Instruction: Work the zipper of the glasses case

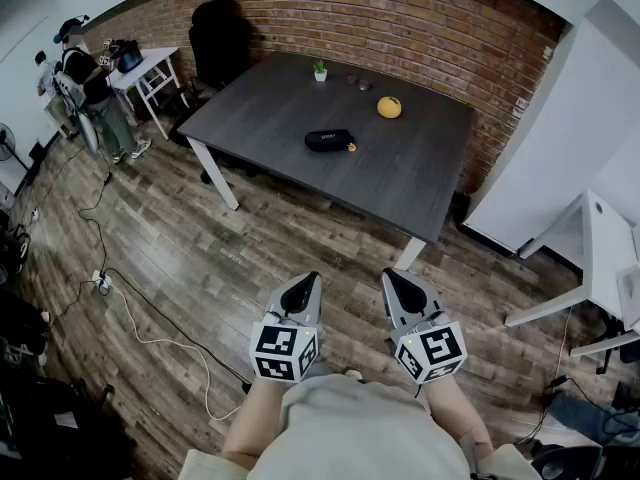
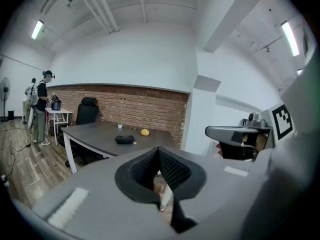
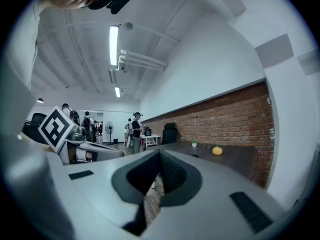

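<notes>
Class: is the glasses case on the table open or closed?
Closed: the glasses case lies as one flat dark shape, with nothing hinged up. How far it is zipped is too small to tell.

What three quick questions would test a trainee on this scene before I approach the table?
1. True or false: the glasses case lies on the dark table, and neither gripper touches it.
2. Pick one. The left gripper is: A, shut and empty; B, wide open; C, shut on the case.
3. Fill in: the right gripper and the left one are both held over the wooden ____, short of the table.

Key
1. True.
2. A. Its jaws meet with nothing between them.
3. Floor.
</notes>
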`<state>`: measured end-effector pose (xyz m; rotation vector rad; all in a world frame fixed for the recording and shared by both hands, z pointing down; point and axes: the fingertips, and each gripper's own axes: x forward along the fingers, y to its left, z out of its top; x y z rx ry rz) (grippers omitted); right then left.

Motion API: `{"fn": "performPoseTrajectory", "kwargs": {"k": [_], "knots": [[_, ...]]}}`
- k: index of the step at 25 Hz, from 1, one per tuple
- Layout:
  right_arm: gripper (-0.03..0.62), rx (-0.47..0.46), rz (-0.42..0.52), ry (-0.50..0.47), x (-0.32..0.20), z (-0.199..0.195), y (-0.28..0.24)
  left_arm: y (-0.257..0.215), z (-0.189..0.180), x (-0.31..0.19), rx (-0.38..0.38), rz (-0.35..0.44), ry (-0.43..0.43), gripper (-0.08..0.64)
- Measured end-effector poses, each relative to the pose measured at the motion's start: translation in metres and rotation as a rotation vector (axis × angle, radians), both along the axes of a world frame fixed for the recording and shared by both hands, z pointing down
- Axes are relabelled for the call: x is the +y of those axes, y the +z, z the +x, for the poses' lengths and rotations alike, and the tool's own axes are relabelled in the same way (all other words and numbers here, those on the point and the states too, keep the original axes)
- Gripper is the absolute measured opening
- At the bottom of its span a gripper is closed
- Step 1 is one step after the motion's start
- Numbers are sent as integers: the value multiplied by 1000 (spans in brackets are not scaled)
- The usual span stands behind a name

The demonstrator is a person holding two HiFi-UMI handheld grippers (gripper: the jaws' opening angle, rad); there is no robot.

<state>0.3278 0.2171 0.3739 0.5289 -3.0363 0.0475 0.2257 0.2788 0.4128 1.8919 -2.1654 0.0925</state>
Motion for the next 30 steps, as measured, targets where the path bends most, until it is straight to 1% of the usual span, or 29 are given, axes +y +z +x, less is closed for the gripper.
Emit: {"fn": "performPoseTrajectory", "kwargs": {"k": [4, 8, 15, 20, 22, 24, 26, 27, 30], "knots": [[2, 2, 5, -2, -1, 2, 0, -1, 4, -3, 21, 18, -1, 9], [2, 7, 8, -25, 3, 3, -1, -2, 6, -1, 27, 24, -13, 9], [2, -18, -15, -34, 4, 7, 1, 2, 10, 2, 24, 10, -29, 11], [2, 16, -37, -32, -2, 13, 13, 8, 12, 4, 33, -1, -46, 18], [3, 20, -45, -29, -5, 15, 17, 11, 14, 3, 40, -13, -32, 76], [7, 19, -58, -24, -9, 15, 19, 13, 15, 2, 34, -19, -23, 103], [43, 22, -68, -25, -12, 13, 20, 13, 13, 1, 25, -22, -17, 165], [74, 25, -71, -26, -14, 11, 21, 14, 11, 0, 24, -22, -15, 191], [128, 34, -75, -34, -22, 0, 23, 14, -1, -5, 28, -7, -15, 266]]}}
